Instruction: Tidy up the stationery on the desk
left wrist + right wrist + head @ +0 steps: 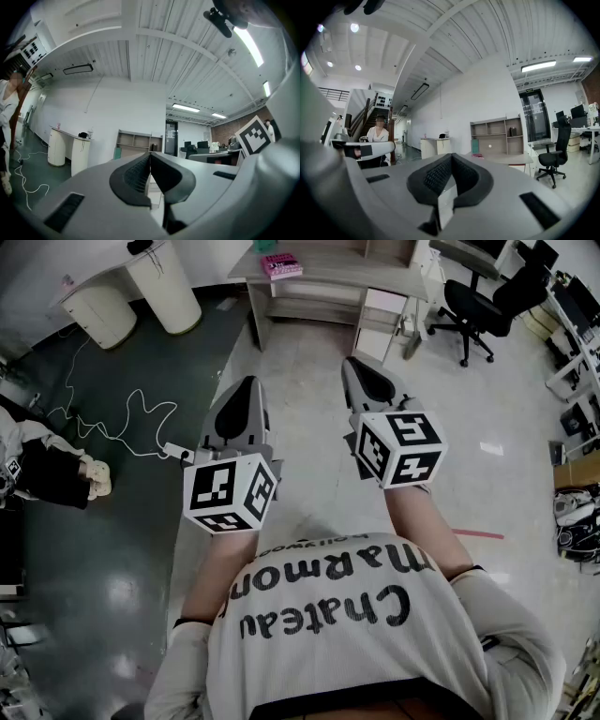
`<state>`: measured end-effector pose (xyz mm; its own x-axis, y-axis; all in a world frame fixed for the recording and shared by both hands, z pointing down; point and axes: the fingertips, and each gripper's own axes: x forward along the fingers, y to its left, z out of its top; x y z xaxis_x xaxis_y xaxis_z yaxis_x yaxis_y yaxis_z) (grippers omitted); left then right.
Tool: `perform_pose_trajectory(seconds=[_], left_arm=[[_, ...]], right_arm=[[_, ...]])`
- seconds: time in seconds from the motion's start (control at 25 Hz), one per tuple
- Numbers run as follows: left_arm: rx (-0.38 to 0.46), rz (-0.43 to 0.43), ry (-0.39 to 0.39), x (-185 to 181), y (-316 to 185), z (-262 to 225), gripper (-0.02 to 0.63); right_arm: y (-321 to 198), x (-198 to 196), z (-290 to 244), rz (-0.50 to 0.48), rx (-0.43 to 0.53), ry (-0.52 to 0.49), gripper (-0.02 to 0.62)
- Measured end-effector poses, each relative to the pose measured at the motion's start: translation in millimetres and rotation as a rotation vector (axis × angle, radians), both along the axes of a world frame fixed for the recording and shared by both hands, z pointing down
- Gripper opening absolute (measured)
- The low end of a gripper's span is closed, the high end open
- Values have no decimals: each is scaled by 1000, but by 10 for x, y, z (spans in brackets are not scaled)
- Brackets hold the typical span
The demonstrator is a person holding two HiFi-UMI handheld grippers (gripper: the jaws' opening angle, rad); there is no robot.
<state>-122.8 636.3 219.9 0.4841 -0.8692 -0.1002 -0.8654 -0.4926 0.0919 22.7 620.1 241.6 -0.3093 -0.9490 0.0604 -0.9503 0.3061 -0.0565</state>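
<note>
I hold both grippers out over the floor, pointing at a wooden desk (328, 270) several steps ahead. A pink book-like item (281, 264) lies on its left end; no other stationery can be made out from here. My left gripper (246, 388) is shut with nothing between its jaws, which meet at the tip in the left gripper view (150, 157). My right gripper (360, 371) is likewise shut and empty, its pads pressed together in the right gripper view (451, 159). There the desk (511, 160) stands in front of an open shelf unit (497, 135).
A black office chair (480, 304) stands right of the desk. A white rounded counter (141, 287) is at the far left, with a white cable (131, 418) trailing over the dark floor. A person (47, 470) is at the left edge. More desks line the right side.
</note>
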Motion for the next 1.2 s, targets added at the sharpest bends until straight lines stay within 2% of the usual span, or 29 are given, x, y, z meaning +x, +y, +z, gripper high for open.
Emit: perform_pose_trajectory(seconds=[0.32,0.68,0.88,1.0,1.2], left_arm=[[1,6,1,-15,-121,-1,17],[16,42,14,-126,-280,52,17],[-10,64,22,-92,-382,163,17],[-32,72,25,-52,-504,227,17],[-26,57,28,26,-886,194,17]], right_arm=[[-111,-27,-16,-1,6,-3,12],[-197,-133,-12,12,47,-56,12],[-240,-161,43,11,42,-27,12],[-352,-140,65,11,42,-11,12],[-761,-38,90,-6,30,-39,12]])
